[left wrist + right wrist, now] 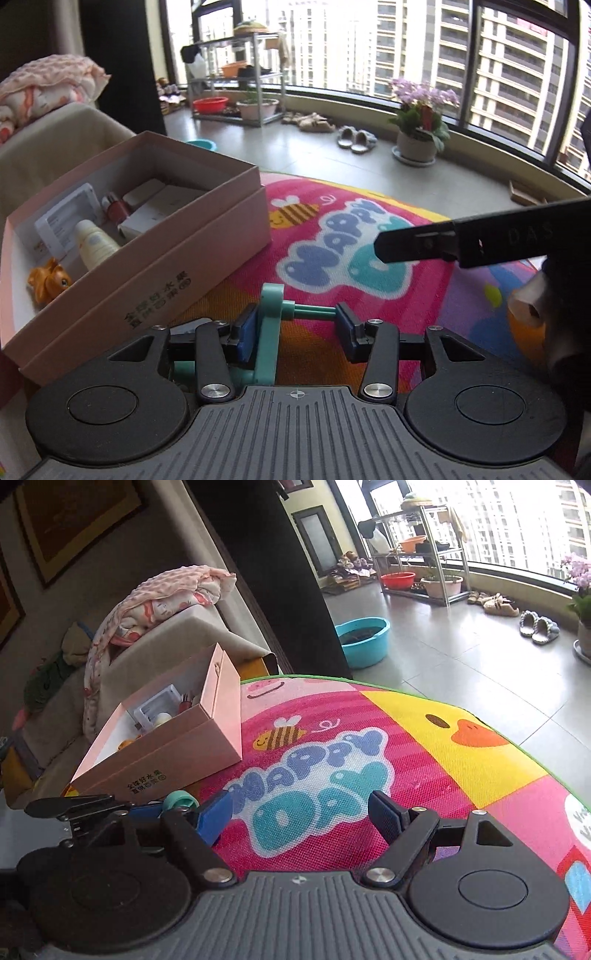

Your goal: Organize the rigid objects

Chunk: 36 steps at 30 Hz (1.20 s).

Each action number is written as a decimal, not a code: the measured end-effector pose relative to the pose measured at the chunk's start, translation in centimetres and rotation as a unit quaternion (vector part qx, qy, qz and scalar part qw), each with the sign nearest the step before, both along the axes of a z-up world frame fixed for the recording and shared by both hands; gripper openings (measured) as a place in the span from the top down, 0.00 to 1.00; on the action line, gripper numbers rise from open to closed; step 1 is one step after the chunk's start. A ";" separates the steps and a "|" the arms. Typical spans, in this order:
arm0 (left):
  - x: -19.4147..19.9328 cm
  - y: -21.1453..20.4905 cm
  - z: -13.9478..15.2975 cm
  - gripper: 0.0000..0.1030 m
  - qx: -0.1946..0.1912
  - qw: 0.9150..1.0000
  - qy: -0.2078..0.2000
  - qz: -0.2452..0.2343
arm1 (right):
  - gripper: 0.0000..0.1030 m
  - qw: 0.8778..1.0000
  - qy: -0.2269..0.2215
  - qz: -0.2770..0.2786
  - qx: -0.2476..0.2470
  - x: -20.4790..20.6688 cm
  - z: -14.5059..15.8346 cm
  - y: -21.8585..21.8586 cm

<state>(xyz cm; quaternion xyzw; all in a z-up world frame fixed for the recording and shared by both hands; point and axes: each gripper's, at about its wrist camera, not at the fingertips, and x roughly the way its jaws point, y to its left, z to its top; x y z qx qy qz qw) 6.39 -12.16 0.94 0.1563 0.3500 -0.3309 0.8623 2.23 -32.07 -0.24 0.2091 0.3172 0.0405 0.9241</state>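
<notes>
A teal plastic toy with a thin rod lies on the colourful play mat, between the blue pads of my left gripper. Its upright part sits against the left pad and the rod tip reaches the right pad, and the jaws stand apart. An open pink cardboard box at the left holds a white bottle, an orange toy animal, a red item and white packs. My right gripper hangs open over the mat with nothing between its pads; one of its black fingers reaches in from the right. The box stands left of it.
A sofa with a pink blanket rises behind the box. Beyond the mat's edge is tiled floor with a blue basin, a metal rack, slippers and a flower pot by the curved window.
</notes>
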 end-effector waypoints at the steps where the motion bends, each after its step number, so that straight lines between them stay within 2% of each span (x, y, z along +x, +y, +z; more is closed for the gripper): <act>1: -0.1 0.3 0.0 0.53 0.000 1.000 0.005 -0.007 | 0.21 1.000 0.001 0.000 0.003 0.0 0.0 -0.1; 7: -0.5 0.6 0.0 0.53 -0.001 1.000 0.013 -0.022 | 0.20 1.000 0.009 0.000 0.013 0.4 -0.4 -0.2; 12: -0.5 -0.1 -0.1 0.52 0.003 1.000 0.007 -0.027 | 0.20 1.000 0.010 0.000 0.012 0.4 -0.3 -0.2; 17: -0.8 1.2 0.5 0.54 -0.004 1.000 -0.006 -0.018 | 0.19 1.000 0.011 0.000 0.013 0.5 -0.4 -0.1; 21: -2.2 4.8 2.9 0.54 -0.055 0.998 -0.018 0.027 | 0.17 1.000 0.020 -0.009 0.006 0.8 -0.6 0.0; 25: -5.4 9.4 3.8 0.54 -0.077 0.993 -0.024 0.086 | 0.15 1.000 0.024 -0.010 0.000 1.0 -0.7 0.3; 32: -9.0 14.9 1.9 0.54 -0.122 0.977 0.014 0.173 | 0.14 0.997 0.036 -0.002 -0.066 1.4 -0.3 2.1; 36: -9.4 15.7 0.2 0.54 -0.129 0.973 0.027 0.189 | 0.14 0.994 -0.006 0.060 -0.089 -1.5 1.7 4.0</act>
